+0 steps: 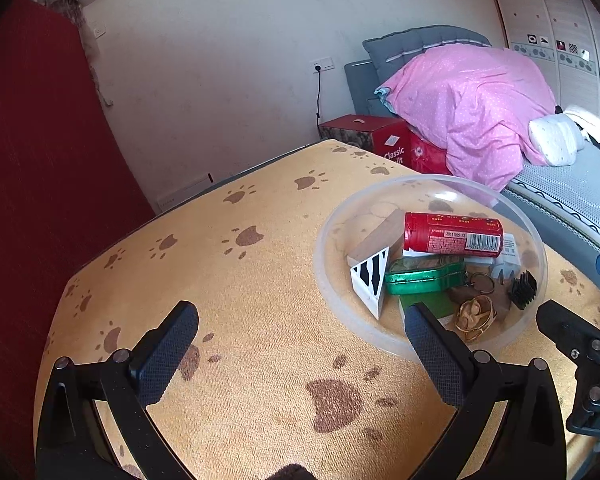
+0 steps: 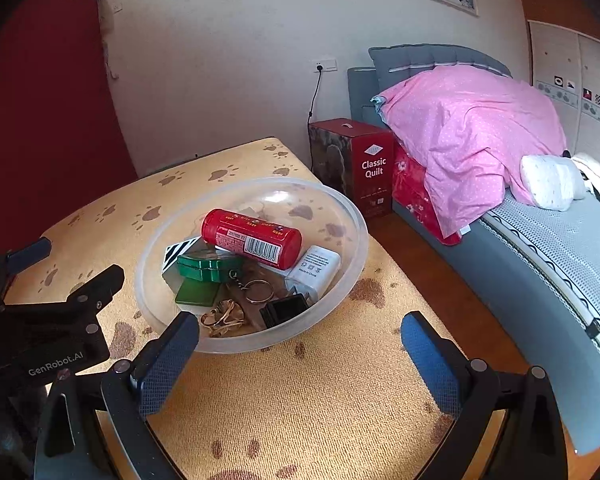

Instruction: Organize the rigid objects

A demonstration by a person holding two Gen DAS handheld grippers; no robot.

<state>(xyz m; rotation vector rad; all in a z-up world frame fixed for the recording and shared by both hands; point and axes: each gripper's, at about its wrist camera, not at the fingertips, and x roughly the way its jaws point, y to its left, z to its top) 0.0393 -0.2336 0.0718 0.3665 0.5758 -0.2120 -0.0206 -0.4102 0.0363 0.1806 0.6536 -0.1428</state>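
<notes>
A clear plastic bowl (image 1: 327,224) (image 2: 351,248) stands on the table with the paw-print cloth (image 1: 228,280) (image 2: 300,392). It holds a red can (image 1: 451,234) (image 2: 252,238), a green tin (image 1: 423,276) (image 2: 204,266), a striped white wedge block (image 1: 369,276), a white adapter (image 2: 313,266), a key ring (image 2: 258,290), a black clip (image 1: 523,289) (image 2: 286,308) and a gold trinket (image 1: 473,316) (image 2: 222,316). My left gripper (image 1: 301,320) is open and empty, left of the bowl. My right gripper (image 2: 300,328) is open and empty at the bowl's near rim.
A bed with a pink quilt (image 2: 471,136) runs along the right of the table. A red "Classic Quilt" box (image 2: 363,164) stands on the floor behind the table. A red curtain (image 1: 28,200) hangs at the left. The other gripper shows at each view's edge.
</notes>
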